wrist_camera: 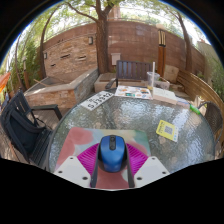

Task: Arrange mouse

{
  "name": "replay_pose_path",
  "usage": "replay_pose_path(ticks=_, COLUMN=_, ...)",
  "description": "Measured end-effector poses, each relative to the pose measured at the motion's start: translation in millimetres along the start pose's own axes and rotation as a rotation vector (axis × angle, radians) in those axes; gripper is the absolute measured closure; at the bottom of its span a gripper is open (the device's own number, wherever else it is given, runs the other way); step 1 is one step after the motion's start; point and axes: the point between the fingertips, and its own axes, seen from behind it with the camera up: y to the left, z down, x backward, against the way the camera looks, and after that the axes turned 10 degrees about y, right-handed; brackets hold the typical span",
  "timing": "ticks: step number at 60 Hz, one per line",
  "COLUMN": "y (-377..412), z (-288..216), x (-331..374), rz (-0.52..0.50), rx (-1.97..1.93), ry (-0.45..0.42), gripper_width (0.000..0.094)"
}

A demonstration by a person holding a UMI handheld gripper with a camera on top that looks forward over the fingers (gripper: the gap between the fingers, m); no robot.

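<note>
A blue computer mouse (111, 151) with a dark scroll wheel sits between my two fingers, over the round glass table (150, 112). The magenta pads (88, 157) press against its left and right sides. My gripper (111, 160) is shut on the mouse. I cannot tell whether the mouse rests on the glass or is lifted off it.
A yellow sticky-note pad (167, 129) lies on the glass to the right. A small sign (98, 99) lies at the table's far left and flat papers (140, 92) at its far side. A dark chair (22, 122) stands left. A brick wall and a tree are beyond.
</note>
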Motion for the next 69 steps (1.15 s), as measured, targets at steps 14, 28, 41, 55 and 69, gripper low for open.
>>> replay_pose_path(ticks=14, y=1.0, z=14.1, x=28.8, rz=0.013, rx=-0.02, ry=0.075, gripper_width=0.0106)
replay_pose_path(ticks=28, y=14.9, z=-15.0, x=148.1, rz=0.045, rx=0.025, ry=0.01, gripper_width=0.0085)
replay_pose_path(ticks=41, y=25.4, z=-9.3, x=225.1, rz=0.086, rx=0.029, ry=0.001, gripper_width=0.0088)
replay_pose_path(ticks=55, y=28.1, z=8.1, x=248.6, rz=0.105, rx=0.008, ry=0.008, gripper_width=0.0086)
replay_pose_path(ticks=69, y=28.9, z=9.6, x=254.4, rz=0.114, rx=0.02, ry=0.007, gripper_width=0.0085)
